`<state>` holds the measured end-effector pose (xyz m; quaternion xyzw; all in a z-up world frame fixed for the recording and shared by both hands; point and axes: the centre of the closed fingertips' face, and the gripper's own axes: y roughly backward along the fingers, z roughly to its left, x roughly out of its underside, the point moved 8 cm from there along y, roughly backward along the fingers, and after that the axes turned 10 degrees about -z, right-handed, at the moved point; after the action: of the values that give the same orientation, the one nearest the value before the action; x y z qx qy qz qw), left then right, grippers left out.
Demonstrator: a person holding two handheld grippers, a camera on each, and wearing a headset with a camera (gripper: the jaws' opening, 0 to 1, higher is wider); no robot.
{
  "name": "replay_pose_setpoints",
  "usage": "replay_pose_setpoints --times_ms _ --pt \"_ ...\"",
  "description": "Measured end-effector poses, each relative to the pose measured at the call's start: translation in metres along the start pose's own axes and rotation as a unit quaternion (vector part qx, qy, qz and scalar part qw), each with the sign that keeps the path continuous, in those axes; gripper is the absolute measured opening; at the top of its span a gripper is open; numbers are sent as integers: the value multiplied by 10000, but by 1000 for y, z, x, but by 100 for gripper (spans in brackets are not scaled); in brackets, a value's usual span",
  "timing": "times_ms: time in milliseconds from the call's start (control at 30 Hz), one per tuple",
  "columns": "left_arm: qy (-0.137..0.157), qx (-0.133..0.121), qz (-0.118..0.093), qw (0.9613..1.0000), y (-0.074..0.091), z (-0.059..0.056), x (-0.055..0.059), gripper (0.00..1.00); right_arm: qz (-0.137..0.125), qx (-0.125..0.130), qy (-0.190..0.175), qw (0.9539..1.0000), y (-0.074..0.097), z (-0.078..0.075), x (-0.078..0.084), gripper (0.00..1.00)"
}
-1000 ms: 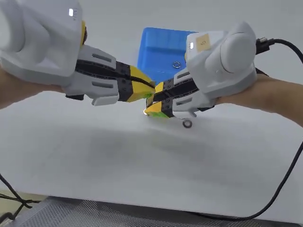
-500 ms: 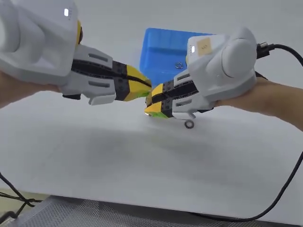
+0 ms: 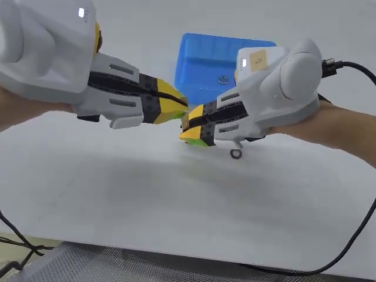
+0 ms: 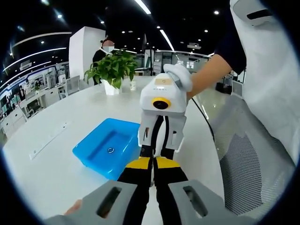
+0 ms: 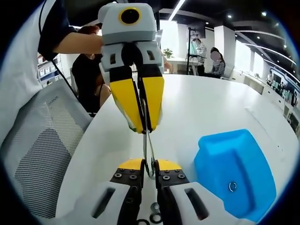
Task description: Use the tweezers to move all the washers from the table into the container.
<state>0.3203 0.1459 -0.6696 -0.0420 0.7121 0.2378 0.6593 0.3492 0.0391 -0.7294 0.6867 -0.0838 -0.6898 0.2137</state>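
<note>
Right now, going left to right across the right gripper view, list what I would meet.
Mesh chair → left gripper → blue container

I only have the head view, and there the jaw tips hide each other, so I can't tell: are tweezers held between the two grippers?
Observer: Yes. In the right gripper view the tweezers run from the left gripper's shut yellow jaws into the right gripper's jaws, also closed on them.
Operator: And washers on the table? I count one.
Observer: At least two washers lie close together beneath the right gripper's jaws in its own view.
</note>
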Motion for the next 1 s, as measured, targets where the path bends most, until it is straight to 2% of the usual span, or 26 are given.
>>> replay_pose_setpoints --times_ms 567,800,1000 --pt "-63 19 39 10000 -1 2 1 5 224 -75 135 9996 -1 -1 -4 9" --pt "-30 -91 75 9999 -2 2 1 6 223 -45 146 9996 -2 -1 -4 9" --pt "-63 -74 118 9999 -4 -1 -1 10 221 -69 152 9996 -3 0 -5 9"
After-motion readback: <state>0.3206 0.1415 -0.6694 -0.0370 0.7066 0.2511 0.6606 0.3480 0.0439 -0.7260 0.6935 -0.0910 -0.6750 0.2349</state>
